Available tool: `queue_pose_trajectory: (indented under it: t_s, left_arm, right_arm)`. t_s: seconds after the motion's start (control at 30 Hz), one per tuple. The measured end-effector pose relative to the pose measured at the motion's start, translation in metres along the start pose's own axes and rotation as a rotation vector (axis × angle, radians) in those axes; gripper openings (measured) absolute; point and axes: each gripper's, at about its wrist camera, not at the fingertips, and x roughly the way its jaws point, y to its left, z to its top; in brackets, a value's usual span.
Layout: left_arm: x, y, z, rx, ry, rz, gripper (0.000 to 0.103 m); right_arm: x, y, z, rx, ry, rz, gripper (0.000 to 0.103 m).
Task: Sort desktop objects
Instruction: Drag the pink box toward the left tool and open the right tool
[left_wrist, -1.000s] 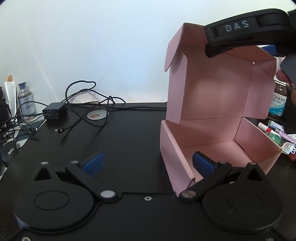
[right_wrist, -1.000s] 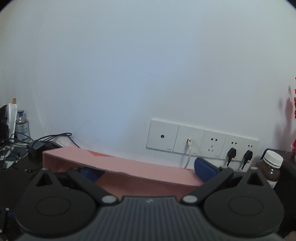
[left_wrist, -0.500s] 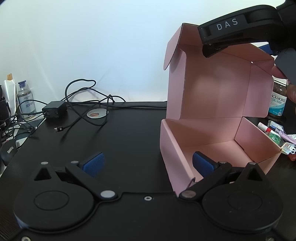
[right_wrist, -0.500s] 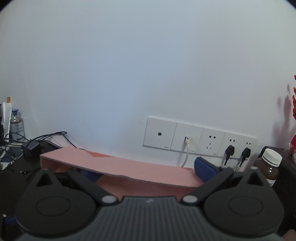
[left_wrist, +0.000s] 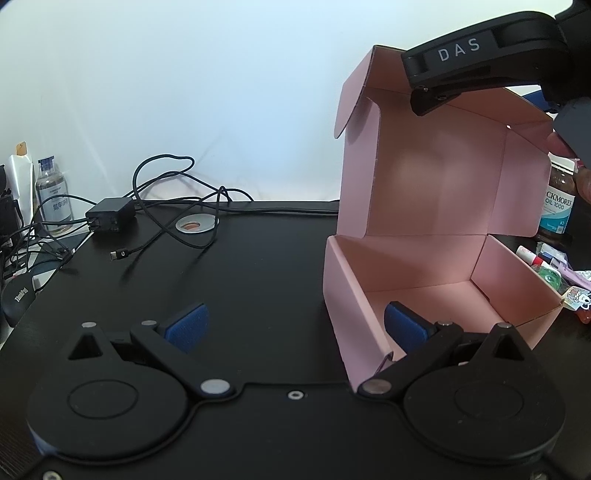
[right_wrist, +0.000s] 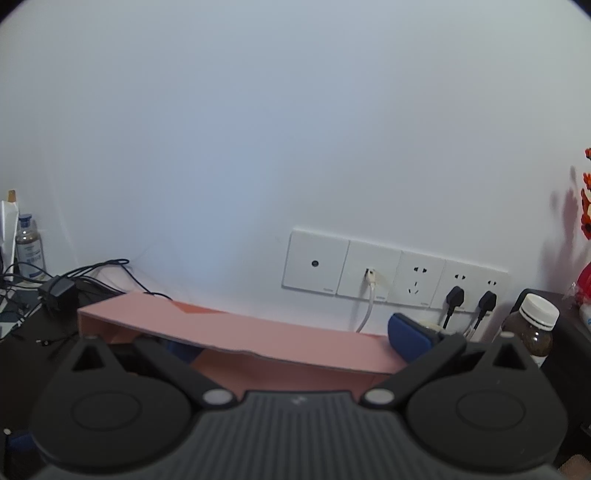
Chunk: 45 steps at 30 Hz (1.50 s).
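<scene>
Here the pink cardboard box (left_wrist: 436, 280) stands on the right part of the black table (left_wrist: 240, 280), its tray empty and pale pink inside, with low side walls and a folded corner at the near left. Its lid (left_wrist: 436, 166) is raised upright behind the tray, side flaps bent forward and the top flap curling over. The left tongs (left_wrist: 295, 328) are spread wide: the left blue pad (left_wrist: 186, 326) sits over bare table, while the right pad (left_wrist: 404, 326) lies inside the tray, so the box's near left wall stands between the two pads. The right tongs (left_wrist: 465, 62), marked "DAS", reach in from the upper right at the lid's top edge; in the right wrist view the lid's pink top flap (right_wrist: 240, 332) runs across the tongs, the right pad (right_wrist: 410, 336) beside it and the left pad hidden behind it, so their grip cannot be told. Right of the box lie small packets (left_wrist: 554, 266) and a brown supplement bottle (left_wrist: 559, 203). To the far left rest a charger (left_wrist: 110, 214) with tangled cables (left_wrist: 166, 206).
</scene>
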Motion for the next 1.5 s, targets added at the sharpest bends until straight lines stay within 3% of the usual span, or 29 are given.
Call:
queue_pose_trajectory:
  t_s: [0.7, 1.03, 1.2, 1.5]
  left_arm:
    - [0.001, 0.004, 0.000, 0.009, -0.007, 0.002, 0.103]
    - [0.001, 0.004, 0.000, 0.007, -0.006, 0.005, 0.103]
    - [0.001, 0.003, -0.001, 0.008, -0.008, 0.009, 0.103]
    - [0.001, 0.003, -0.001, 0.007, -0.009, 0.008, 0.103]
  right_arm:
    - [-0.001, 0.011, -0.005, -0.024, -0.006, -0.023, 0.102]
    - [-0.025, 0.001, -0.018, -0.102, -0.063, -0.069, 0.102]
    - [-0.039, -0.015, -0.032, -0.084, -0.062, -0.045, 0.102]
    - [-0.062, -0.010, -0.050, -0.101, -0.033, -0.026, 0.102]
